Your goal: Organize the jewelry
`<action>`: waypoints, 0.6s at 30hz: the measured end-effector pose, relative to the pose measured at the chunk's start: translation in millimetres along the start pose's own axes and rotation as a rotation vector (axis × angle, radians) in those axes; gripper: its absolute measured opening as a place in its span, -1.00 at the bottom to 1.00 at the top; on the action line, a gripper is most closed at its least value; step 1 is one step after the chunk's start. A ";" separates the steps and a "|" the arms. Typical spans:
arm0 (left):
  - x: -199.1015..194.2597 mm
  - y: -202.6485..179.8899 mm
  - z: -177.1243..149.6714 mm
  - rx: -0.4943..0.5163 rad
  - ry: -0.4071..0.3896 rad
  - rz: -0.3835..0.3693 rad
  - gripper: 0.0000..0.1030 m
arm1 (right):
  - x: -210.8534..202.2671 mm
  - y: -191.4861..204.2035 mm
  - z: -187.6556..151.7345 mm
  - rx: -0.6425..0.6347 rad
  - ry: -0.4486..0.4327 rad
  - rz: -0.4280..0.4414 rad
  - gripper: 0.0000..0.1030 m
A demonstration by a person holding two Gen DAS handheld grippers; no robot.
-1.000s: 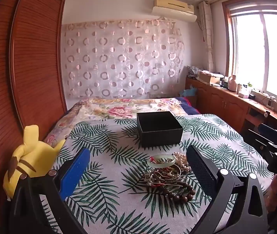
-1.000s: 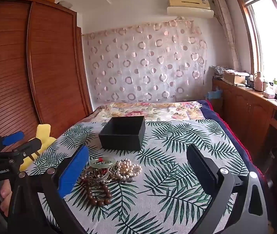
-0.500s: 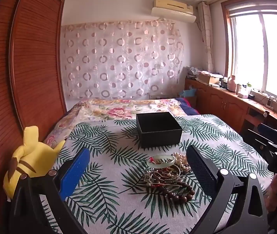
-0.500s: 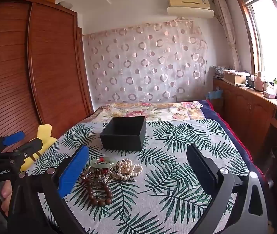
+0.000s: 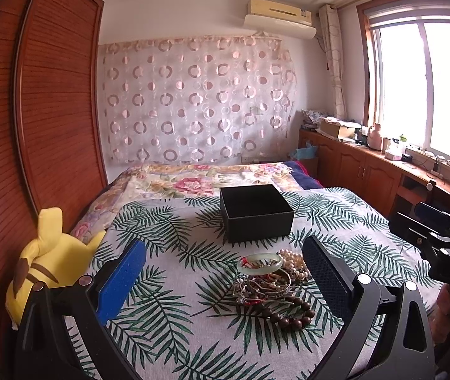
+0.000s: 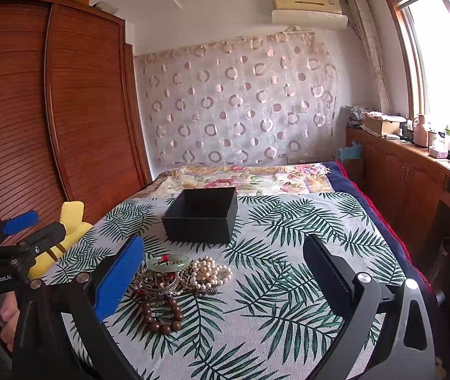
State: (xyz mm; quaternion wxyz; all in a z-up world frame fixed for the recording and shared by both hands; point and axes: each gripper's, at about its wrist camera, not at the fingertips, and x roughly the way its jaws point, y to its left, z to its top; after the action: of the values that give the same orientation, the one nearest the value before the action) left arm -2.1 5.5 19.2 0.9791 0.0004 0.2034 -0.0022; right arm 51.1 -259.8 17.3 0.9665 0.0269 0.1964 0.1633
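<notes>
Jewelry [image 5: 269,281] lay heaped on the leaf-print cloth [image 5: 174,316], just ahead of the left gripper [image 5: 225,278] and toward its right finger; from the right gripper [image 6: 225,272] the same heap sat ahead and toward its blue left finger. Both grippers had their fingers spread wide apart and held nothing.

Nearest in the pile was a strand of dark wooden beads [image 6: 161,313], round and matte, which would likely be light, limp and easy to pinch across the cord. Tangled beyond it were thin metal bangles [image 6: 158,281] and chains, stiff but slippery, and probably snagged on one another, so a lift might drag neighbours along. A pale green bangle [image 5: 259,262] rested on top of the heap; it looked smooth, rigid and breakable, best gripped across its rim with gentle pressure. Beside it, pearl strands [image 6: 209,274] were bunched up, glossy and loose, likely to slither unless taken at a thick clump.

Farther ahead stood a black box [image 5: 256,213], square, open-topped and matte, apart from the heap and seemingly empty, the likely home for the pieces. A yellow plush toy [image 5: 47,259] sat off to the left gripper's left, at the cloth's edge. Behind everything was a flowered bedspread [image 5: 199,179].
</notes>
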 end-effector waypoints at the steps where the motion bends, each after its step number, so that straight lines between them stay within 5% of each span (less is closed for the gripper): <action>1: 0.2 1.0 1.4 0.000 0.000 0.000 0.86 | 0.1 0.1 0.1 0.000 0.000 0.000 0.96; 18: -4.9 -8.9 2.3 0.009 -0.017 -0.004 0.86 | 1.6 0.8 -0.2 0.001 -0.001 0.002 0.96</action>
State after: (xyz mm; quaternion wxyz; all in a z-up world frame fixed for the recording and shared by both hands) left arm -5.8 -3.4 23.3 0.9807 0.0045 0.1953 -0.0052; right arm 52.1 -258.5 16.7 0.9663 0.0279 0.1960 0.1643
